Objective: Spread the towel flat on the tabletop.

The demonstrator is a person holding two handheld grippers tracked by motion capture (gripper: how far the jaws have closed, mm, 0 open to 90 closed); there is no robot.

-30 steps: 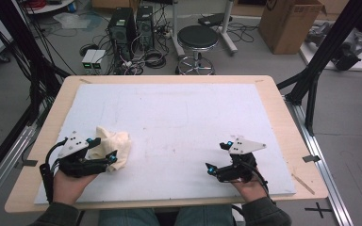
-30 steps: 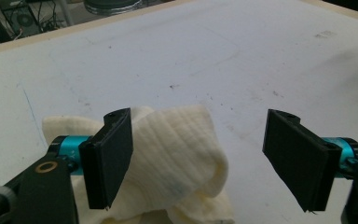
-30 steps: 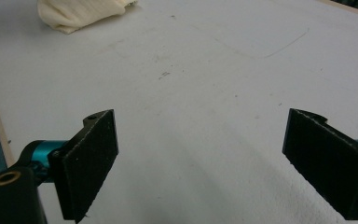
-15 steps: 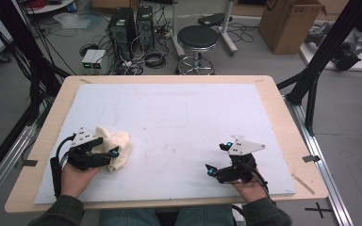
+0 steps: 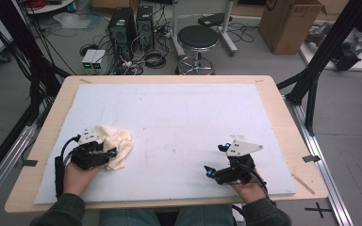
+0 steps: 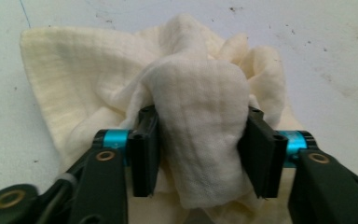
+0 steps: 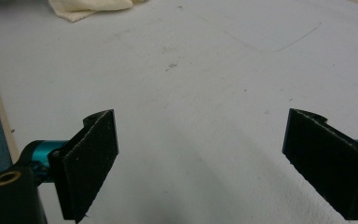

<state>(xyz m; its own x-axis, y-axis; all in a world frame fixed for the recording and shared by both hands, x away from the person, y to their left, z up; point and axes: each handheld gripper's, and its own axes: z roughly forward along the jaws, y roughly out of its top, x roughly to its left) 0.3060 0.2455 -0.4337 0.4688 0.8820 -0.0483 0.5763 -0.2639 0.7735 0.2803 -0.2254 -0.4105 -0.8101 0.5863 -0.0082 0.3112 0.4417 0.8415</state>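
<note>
- Left claw (image 6: 198, 154) clamped on a raised fold of the crumpled cream waffle-weave cloth (image 6: 121, 88), jaws just closing in, both pads pressing the bunch; cloth lying at the left of the white foam-board surface (image 5: 184, 117).
- Likely risk: only a loose top fold pinched, so slipping free on lifting.
- Right claw (image 7: 214, 158) spread wide, nothing between, hovering over bare surface.
- Pad contact plain in the left gripper view; from the high view, merely claw over cloth.

The left tool (image 5: 111, 151) hides part of the cream cloth (image 5: 120, 143).
</note>
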